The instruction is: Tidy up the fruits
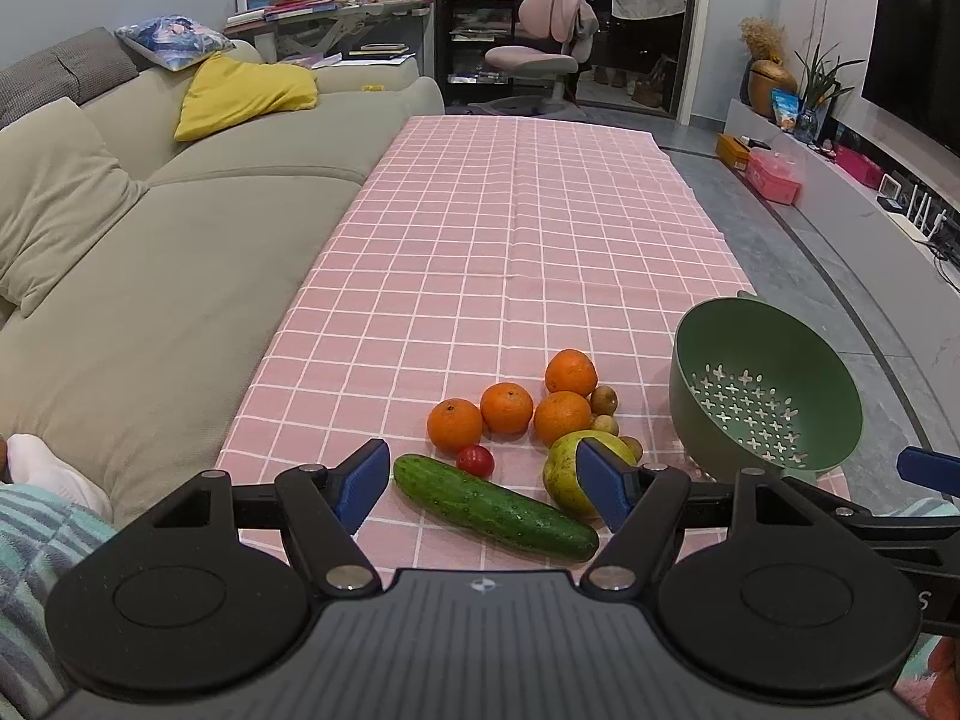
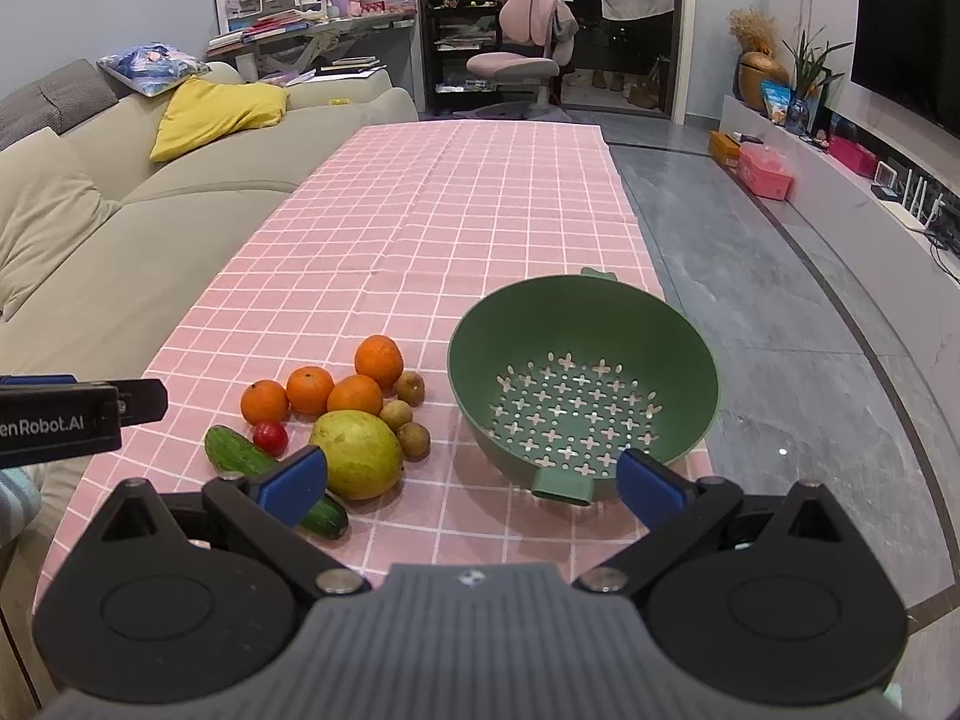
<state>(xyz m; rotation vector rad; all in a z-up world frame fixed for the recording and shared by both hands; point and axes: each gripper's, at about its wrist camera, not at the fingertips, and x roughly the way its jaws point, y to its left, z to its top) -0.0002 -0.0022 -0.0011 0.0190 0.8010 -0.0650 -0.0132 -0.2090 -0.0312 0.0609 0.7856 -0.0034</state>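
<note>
Both tools are spread and empty: the fruit pile (image 2: 336, 420) lies on the table just left of the empty green colander (image 2: 582, 384), nearer the left tool (image 1: 480, 480), with the right tool (image 2: 474, 480) facing the colander.

A pink checked tablecloth (image 2: 432, 228) bears oranges (image 2: 309, 389), cucumber (image 1: 495, 507), colander (image 2: 582, 372).

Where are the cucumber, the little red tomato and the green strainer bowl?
cucumber (image 1: 498, 507): left wrist view, middle of its skin.
tomato (image 2: 270, 437): right wrist view, centre of its top.
green strainer bowl (image 2: 480, 360): right wrist view, bare inner wall on the left.
</note>
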